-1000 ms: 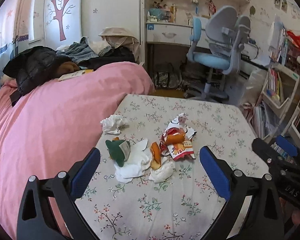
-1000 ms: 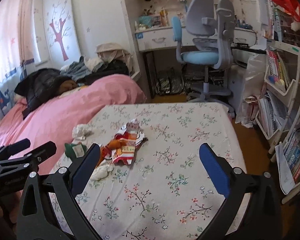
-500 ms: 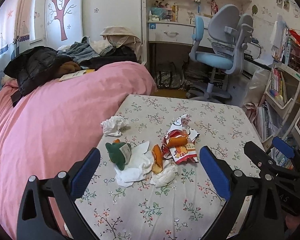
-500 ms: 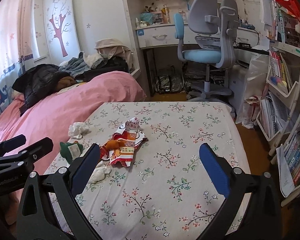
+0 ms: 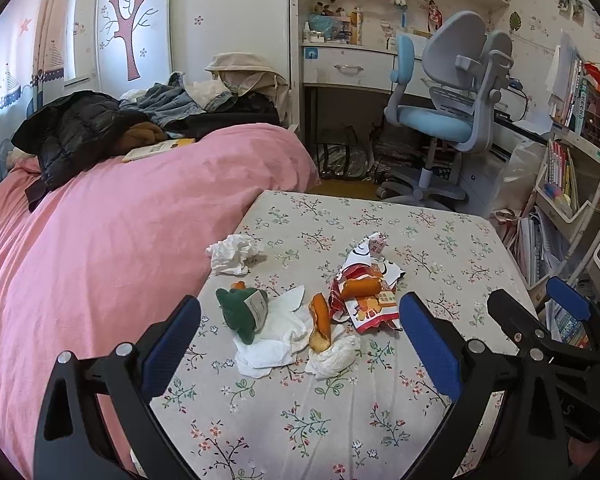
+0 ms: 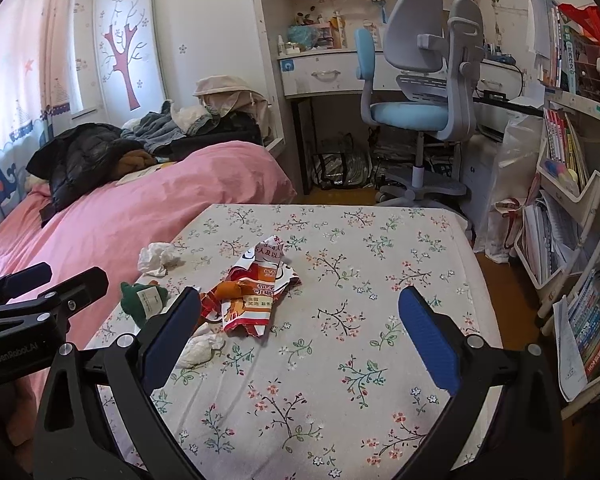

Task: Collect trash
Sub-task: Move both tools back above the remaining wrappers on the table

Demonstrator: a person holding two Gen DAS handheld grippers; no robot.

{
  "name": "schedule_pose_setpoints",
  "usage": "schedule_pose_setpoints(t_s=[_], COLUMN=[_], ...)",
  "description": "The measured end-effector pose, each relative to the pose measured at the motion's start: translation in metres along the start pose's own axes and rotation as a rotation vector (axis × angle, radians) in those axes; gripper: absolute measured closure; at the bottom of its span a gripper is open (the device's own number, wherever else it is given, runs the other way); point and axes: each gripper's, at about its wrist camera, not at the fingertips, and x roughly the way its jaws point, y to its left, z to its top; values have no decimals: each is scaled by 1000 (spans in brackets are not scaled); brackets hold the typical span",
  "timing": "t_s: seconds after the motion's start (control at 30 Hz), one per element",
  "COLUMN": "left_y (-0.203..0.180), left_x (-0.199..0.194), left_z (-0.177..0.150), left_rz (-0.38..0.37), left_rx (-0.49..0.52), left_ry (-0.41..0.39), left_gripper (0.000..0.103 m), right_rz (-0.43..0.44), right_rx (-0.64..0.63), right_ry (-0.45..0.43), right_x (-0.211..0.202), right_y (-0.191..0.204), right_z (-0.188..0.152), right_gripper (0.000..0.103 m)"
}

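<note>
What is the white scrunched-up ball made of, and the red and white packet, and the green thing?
The white ball looks like tissue paper: soft, matte, full of crumples. The red and white packet seems to be thin plastic film, printed and slightly shiny, with torn, curling edges. The green thing looks like soft fabric or felt, with a paper label; I cannot be sure.

Beyond the fingertips stands a blue desk chair (image 5: 452,108) at a white desk (image 6: 328,76); a pink bed (image 5: 100,248) lies left, bookshelves (image 6: 568,168) right.

Torn red snack wrapper (image 5: 364,294), crumpled tissues (image 5: 232,254), orange peel (image 5: 320,322), on floral table
</note>
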Motion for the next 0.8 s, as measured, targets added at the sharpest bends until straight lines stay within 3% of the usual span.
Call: schedule_pose_setpoints(t_s=[0.8], left_y=[-2], left_x=[1], left_z=[-3], left_rz=[-77], left_rx=[-13], left_ry=[32], left_gripper=[8], right_rz=[-2], right_rx=[4], right_ry=[4], right_x=[1], right_y=[-2], right_z=[-1], right_gripper=[7])
